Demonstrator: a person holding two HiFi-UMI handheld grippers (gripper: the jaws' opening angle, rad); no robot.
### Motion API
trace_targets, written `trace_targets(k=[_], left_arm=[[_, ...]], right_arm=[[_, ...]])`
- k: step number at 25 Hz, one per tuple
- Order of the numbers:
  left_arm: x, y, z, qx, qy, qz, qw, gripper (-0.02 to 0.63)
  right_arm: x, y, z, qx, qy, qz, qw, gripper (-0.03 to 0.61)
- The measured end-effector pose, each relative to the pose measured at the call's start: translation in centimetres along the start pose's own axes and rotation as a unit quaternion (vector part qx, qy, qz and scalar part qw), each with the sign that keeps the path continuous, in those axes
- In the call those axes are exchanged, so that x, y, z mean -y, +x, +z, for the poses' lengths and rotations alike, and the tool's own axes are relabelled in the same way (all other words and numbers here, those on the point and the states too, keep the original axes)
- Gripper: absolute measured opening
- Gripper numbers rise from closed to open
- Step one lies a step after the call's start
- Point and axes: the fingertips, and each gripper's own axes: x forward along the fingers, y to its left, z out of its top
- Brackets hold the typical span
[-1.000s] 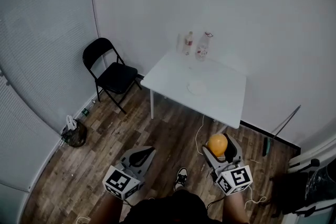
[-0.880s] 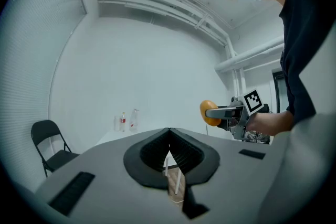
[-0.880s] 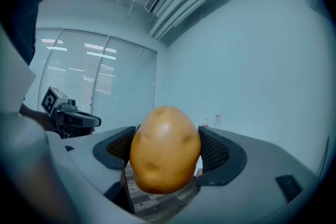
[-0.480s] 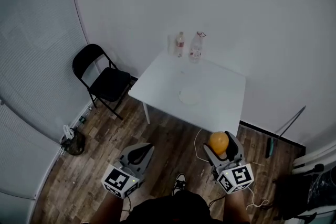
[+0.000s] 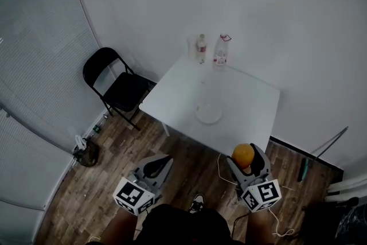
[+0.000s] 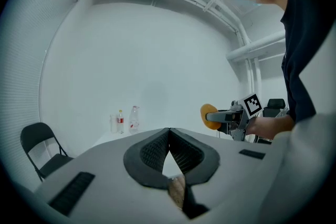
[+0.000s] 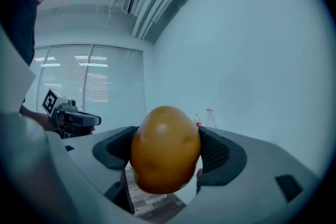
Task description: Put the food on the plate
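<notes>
Nearest us: left tongs (image 6: 169, 138), pads pressed together at the tips with nothing between them, held low at our left above the floor (image 5: 189, 149).

Right tongs (image 5: 245, 159), at our right, are pinching the fruit (image 7: 165, 147). It is a smooth, orange-coloured ovoid with one pad on either flank. The pads sit round its widest part and it stands proud of the tips. We judge the grip secure.

Both tongs are over wood floor. The right pair is just off the near edge of the table (image 5: 252, 101), not yet above it.

On the table: the plate (image 5: 209, 113), pale and round, lies toward the near-left part of the top. It looks bare as far as we can tell, and we see no other food on the table. At the far corner by the wall stand two bottles (image 5: 201, 47), close together. Something small and clear may stand beside them, but it is too small to be sure. A chair (image 5: 119, 86) stands left of the table.

Status, our judgement:
- Done: the pick-up, with the fruit in the right tongs.
- In hand: the carry toward the table.
- Not yet done: the placing.
- Left to do: bring the fruit forward and leftward over the plate, lower it until it rests, spread the tongs and withdraw.
- Risk: a round fruit may roll on a shallow plate, so we would release low and at the centre.
- The left tongs have no evident part in this.
</notes>
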Motion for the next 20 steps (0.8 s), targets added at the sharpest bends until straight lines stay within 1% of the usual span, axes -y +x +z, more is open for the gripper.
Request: trace_targets(k=[5, 11, 16, 20], left_arm=[[-1.7, 3.1, -0.4, -0.012, -0.006, 0.001, 0.9999, 0.02], [-4.2, 6.3, -0.5, -0.009, -0.008, -0.02, 0.9997, 0.02], [-7.5, 9.7, -1.1, -0.007, -0.017, -0.062, 0.9979, 0.02], [-12.3, 12.5, -0.9, -0.011, -0.024, -0.089, 0.9957, 0.02]], right_arm=[[2.1, 2.2, -0.5, -0.008, 0.002, 0.008, 1.0, 0.388], [3.8, 5.2, -0.8, -0.018, -0.007, -0.001, 1.0, 0.388], [5.1, 8.7, -0.7, -0.025, -0.015, -0.033, 0.999, 0.388], [6.0, 13.0, -0.3, -0.029, -0.019, -0.067, 0.997, 0.388]])
